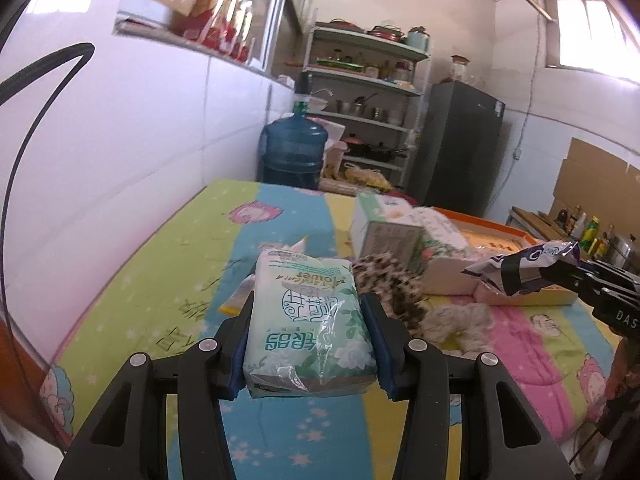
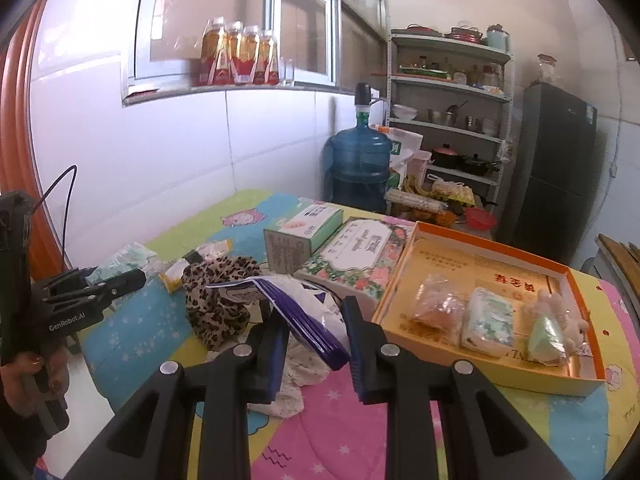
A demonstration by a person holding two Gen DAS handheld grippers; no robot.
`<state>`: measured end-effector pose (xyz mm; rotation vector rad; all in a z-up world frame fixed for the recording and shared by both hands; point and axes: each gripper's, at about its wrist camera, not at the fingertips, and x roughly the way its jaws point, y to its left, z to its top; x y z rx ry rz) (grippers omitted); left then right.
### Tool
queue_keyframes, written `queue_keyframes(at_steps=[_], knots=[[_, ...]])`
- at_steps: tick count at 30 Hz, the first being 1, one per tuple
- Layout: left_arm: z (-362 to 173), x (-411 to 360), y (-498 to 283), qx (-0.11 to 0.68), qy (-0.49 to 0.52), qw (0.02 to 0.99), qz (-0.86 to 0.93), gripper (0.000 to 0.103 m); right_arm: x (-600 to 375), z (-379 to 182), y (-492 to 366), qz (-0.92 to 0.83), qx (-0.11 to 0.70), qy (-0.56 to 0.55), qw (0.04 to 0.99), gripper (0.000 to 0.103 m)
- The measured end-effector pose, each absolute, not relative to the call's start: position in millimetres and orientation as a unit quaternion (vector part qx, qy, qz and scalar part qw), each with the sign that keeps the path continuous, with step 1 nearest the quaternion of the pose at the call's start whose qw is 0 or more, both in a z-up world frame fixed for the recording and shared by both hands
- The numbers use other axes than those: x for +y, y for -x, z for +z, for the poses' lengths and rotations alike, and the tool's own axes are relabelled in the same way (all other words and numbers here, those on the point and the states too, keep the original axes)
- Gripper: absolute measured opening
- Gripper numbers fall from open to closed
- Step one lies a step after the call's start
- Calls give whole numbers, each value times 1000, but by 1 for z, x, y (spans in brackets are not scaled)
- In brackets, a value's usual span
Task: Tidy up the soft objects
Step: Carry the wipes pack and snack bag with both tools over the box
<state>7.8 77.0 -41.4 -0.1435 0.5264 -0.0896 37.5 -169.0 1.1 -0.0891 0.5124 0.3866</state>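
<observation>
1. While lifting clear of the quilt point(image 1: 168, 248), left gripper point(image 1: 310, 320) clamping green tissue pack point(image 1: 308, 320) by both blue pads, pack lying lengthwise between them.
2. Right gripper point(image 2: 314, 336) pinching one edge of crumpled purple-and-white bag point(image 2: 304, 312) with fingers nearly together, bag hanging above the bedding.
3. Orange-rimmed box point(image 2: 492, 376), at 3 o'clock from the right gripper, already holding three small soft items: orange packet point(image 2: 438, 310), green-patterned pack point(image 2: 490, 322), pale plush toy point(image 2: 560, 320).
4. Still lying loose on the quilt: leopard-print cloth point(image 2: 220, 296) at 10 o'clock from the right gripper, white lace fabric point(image 2: 300, 376) beneath the bag, small yellow sachets point(image 2: 176, 272) beyond.
5. Judging progress as partly done: some items boxed, two in transit, several waiting.
6. Standing beyond the cloth, two printed cartons point(image 2: 320, 240), purpose unclear.
</observation>
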Motion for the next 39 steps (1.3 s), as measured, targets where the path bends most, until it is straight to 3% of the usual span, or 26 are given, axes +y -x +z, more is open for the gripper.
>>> queue_keyframes(at_steps=[39], knots=[[38, -99, -66, 208, 3, 960, -189, 51, -310, 44, -27, 68, 185, -17, 980, 27]])
